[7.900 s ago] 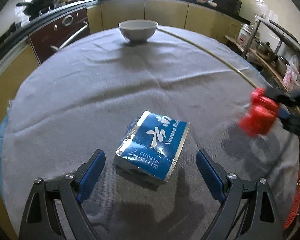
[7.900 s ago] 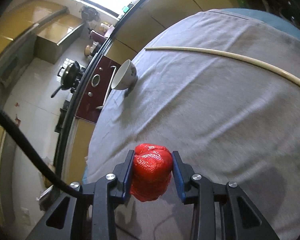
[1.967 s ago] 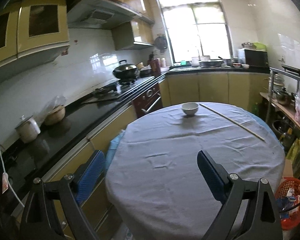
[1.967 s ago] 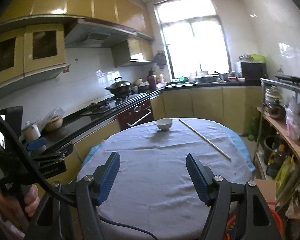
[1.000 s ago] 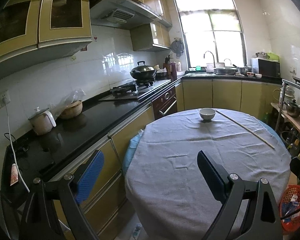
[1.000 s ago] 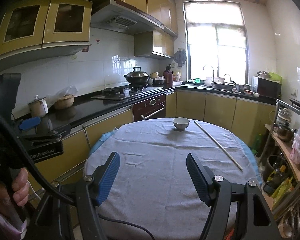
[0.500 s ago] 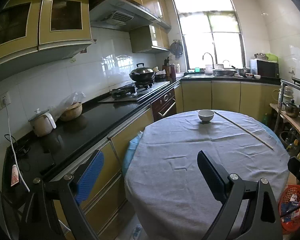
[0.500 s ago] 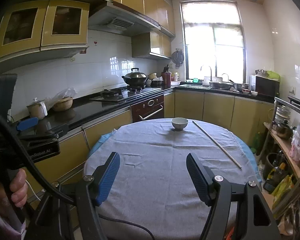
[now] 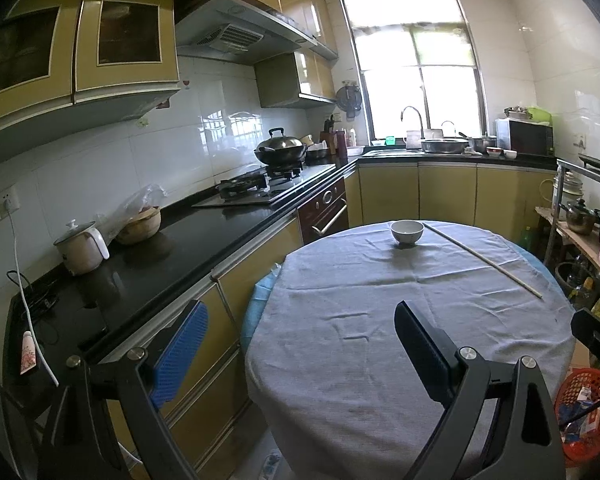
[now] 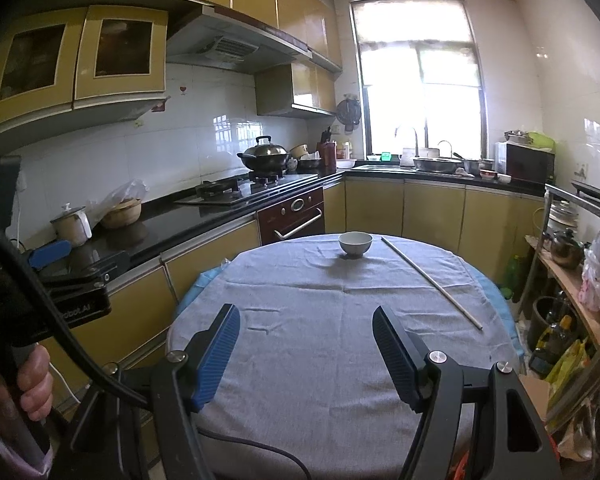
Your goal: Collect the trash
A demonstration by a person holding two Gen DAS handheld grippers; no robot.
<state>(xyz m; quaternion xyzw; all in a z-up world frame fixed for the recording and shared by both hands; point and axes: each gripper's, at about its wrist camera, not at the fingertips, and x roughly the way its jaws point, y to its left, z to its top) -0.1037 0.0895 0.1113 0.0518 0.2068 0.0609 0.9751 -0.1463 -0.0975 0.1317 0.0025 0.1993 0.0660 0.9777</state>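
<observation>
Left gripper (image 9: 300, 344), left wrist view: jaws spread wide, nothing between the blue pads; held back from the round table (image 9: 380, 360) and above it, likely because no work remains there. On the grey cloth only a white bowl (image 9: 407, 231) at the far edge and a long thin stick (image 9: 484, 260) to the right of the bowl; no trash visible on the table. Red basket (image 9: 580, 412), on the floor below the table's right side, holds scraps and wrappers; collected trash appears to sit there.

Right gripper (image 10: 306, 354), right wrist view: jaws partly open, empty, aimed over the table's near half. Bowl (image 10: 355, 243) and stick (image 10: 432, 282) at the far side. Person's hand (image 10: 32, 380), left of the table, grips the other tool's handle. Task judged complete or nearly so.
</observation>
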